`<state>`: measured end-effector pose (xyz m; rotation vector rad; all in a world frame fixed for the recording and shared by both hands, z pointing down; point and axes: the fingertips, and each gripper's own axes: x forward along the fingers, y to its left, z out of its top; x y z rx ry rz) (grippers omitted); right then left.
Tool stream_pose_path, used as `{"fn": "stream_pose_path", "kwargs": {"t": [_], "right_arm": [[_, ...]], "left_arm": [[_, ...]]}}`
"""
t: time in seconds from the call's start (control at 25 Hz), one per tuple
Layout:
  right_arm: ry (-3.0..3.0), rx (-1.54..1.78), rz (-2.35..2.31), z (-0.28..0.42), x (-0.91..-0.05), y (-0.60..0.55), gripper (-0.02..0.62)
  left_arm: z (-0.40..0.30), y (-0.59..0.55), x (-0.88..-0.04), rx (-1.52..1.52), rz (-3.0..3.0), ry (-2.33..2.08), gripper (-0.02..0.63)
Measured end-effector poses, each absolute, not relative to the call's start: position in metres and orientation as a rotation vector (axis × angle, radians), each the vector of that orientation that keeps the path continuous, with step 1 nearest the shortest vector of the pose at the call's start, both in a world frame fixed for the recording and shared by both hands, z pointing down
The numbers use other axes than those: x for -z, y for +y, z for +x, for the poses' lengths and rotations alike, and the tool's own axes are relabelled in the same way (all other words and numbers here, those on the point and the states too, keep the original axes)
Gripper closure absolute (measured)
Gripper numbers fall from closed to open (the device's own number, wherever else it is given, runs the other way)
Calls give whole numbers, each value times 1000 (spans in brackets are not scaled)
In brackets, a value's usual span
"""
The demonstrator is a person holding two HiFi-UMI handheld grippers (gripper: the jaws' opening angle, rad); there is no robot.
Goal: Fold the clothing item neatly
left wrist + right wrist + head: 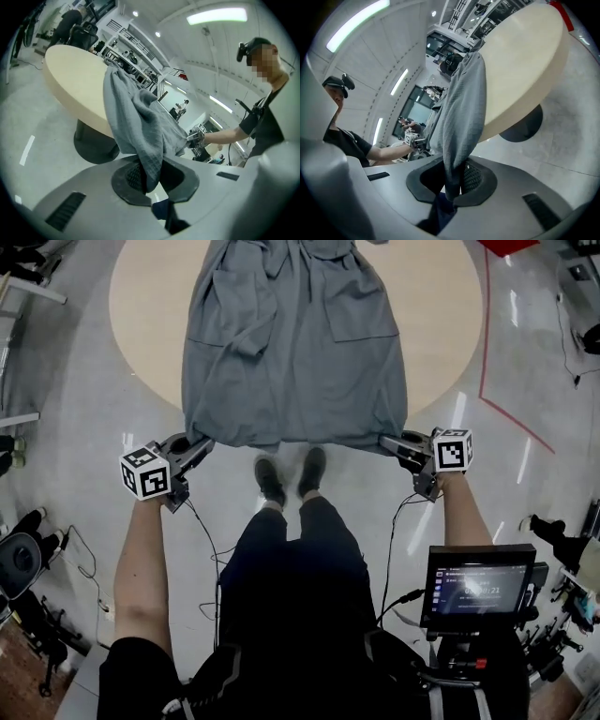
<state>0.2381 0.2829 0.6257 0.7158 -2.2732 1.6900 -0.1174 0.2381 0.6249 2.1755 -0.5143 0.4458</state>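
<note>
Garment grey, pocketed, hanging off round table; left tongs, right tongs pinching hem corners.

The grey garment, soft and finely textured with two patch pockets, lies spread open on the round beige table, its bottom hem pulled straight and taut just past the table's near edge.
</note>
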Motion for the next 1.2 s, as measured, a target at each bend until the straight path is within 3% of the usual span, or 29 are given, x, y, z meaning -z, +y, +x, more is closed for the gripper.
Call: {"fn": "stream_pose_path", "kwargs": {"t": [0.76,1.2], "right_arm": [[-2332,-1564,695,218,-491,232,561],[-2482,-1490,555,208,-423,153,561]], "left_arm": [[-80,251,-524,-399,2169,-340,595],[-37,168,-409,-103,2057,-338,595]]}}
